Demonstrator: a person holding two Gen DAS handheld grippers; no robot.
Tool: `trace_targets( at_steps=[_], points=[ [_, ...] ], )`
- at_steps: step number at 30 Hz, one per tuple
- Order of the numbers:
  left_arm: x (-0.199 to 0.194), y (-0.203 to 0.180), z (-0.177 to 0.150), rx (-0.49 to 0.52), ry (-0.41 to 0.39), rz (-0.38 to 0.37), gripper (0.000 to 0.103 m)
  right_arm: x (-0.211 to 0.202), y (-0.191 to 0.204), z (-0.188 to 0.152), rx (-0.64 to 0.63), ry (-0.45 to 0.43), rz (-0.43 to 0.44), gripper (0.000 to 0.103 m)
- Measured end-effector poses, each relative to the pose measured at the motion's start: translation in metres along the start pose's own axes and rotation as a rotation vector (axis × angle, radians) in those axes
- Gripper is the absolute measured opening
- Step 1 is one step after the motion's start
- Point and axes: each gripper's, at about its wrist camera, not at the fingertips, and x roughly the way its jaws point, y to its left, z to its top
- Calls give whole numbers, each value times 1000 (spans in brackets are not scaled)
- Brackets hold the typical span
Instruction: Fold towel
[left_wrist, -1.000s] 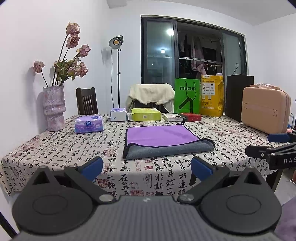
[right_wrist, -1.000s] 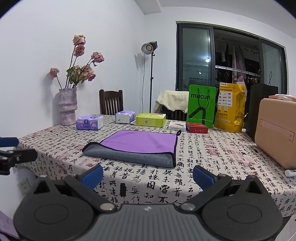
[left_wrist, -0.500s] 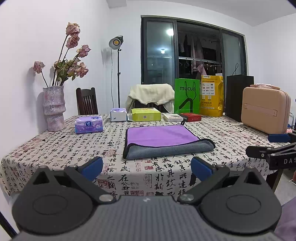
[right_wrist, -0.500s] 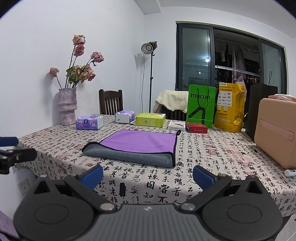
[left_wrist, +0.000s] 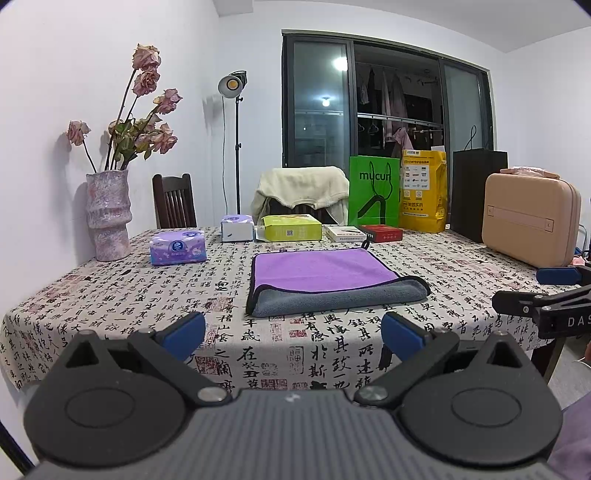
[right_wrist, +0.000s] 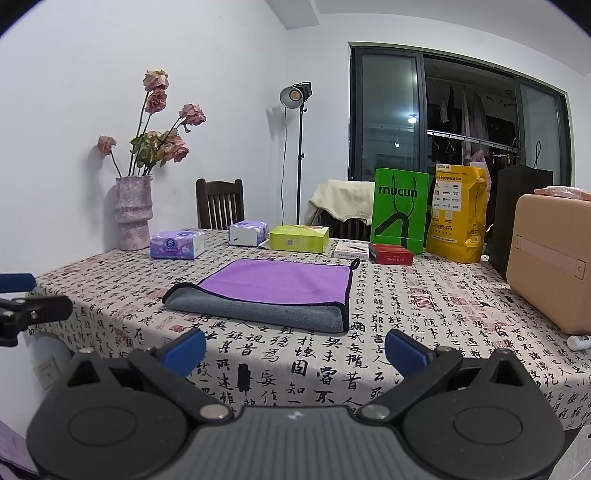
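Note:
A purple towel (left_wrist: 325, 271) with a grey underside lies folded flat on the table (left_wrist: 110, 295), its grey fold edge toward me; it also shows in the right wrist view (right_wrist: 273, 286). My left gripper (left_wrist: 293, 334) is open and empty, held before the table's near edge, short of the towel. My right gripper (right_wrist: 295, 349) is open and empty, also short of the towel. Each gripper shows at the edge of the other's view: the right gripper (left_wrist: 546, 295) and the left gripper (right_wrist: 26, 299).
A pink vase of dried roses (left_wrist: 109, 214) stands at the left. Tissue packs (left_wrist: 177, 247), boxes (left_wrist: 291, 227), a green bag (left_wrist: 375, 195) and a yellow bag (left_wrist: 423, 192) line the back. A beige case (left_wrist: 530, 225) sits at the right. Chairs stand behind the table.

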Motion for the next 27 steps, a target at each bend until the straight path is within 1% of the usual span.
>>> trace_targets(
  at_steps=[27],
  points=[
    [1, 3, -1, -6, 4, 0, 103, 0, -2, 0, 6, 0, -1, 103]
  ],
)
